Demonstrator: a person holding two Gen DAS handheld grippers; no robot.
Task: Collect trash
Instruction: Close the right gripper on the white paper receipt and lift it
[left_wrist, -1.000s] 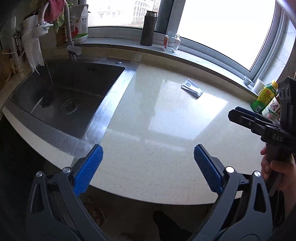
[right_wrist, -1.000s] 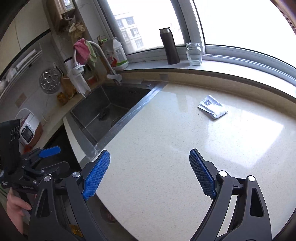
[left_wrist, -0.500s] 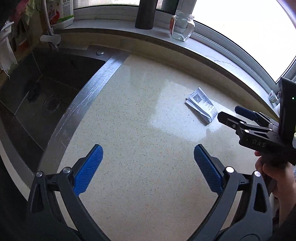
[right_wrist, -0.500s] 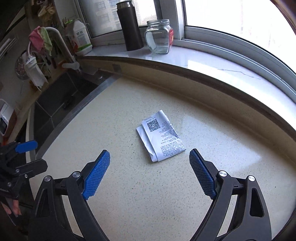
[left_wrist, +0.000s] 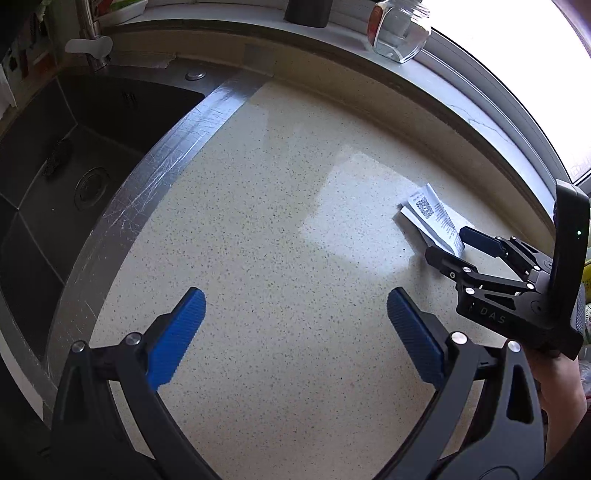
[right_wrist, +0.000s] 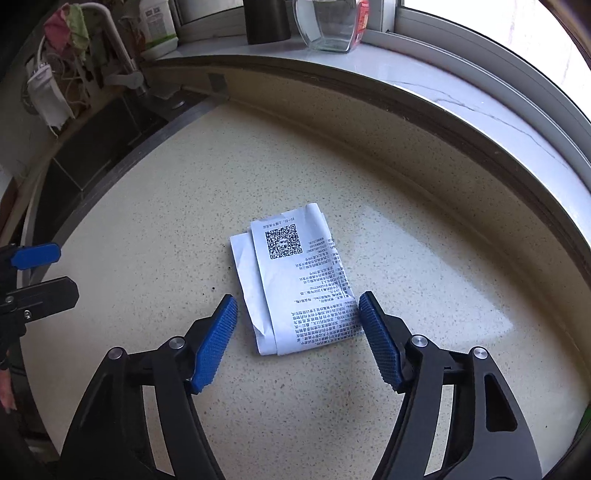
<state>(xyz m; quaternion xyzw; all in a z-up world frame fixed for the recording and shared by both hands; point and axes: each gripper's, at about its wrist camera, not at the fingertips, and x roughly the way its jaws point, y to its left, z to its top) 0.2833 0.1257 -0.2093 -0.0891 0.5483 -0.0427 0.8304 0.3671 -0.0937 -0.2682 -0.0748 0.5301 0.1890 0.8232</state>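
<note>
A folded white paper receipt (right_wrist: 291, 273) with a QR code lies flat on the speckled beige counter (right_wrist: 406, 387). My right gripper (right_wrist: 297, 297) points down over its near end, one blue pad on each side. Its jaws are closing; the right pad is at the paper's edge and the left pad still stands a little off it. In the left wrist view the receipt (left_wrist: 430, 212) lies at the far right with the right gripper (left_wrist: 447, 243) straddling it. My left gripper (left_wrist: 295, 291) hangs open over bare counter with nothing between its fingers, and it also shows at the right wrist view's left edge (right_wrist: 64, 271).
A steel sink (left_wrist: 74, 166) lies to the left of the counter, with a faucet (right_wrist: 122, 74) behind it. On the window ledge stand a glass jar (right_wrist: 328, 26) and a dark flask (right_wrist: 266, 18). A person's hand (left_wrist: 561, 380) holds the right gripper's handle.
Both grippers have come forward and down over the counter. The right one has reached the receipt and its jaws have narrowed around it. The left gripper's jaws stay wide.
</note>
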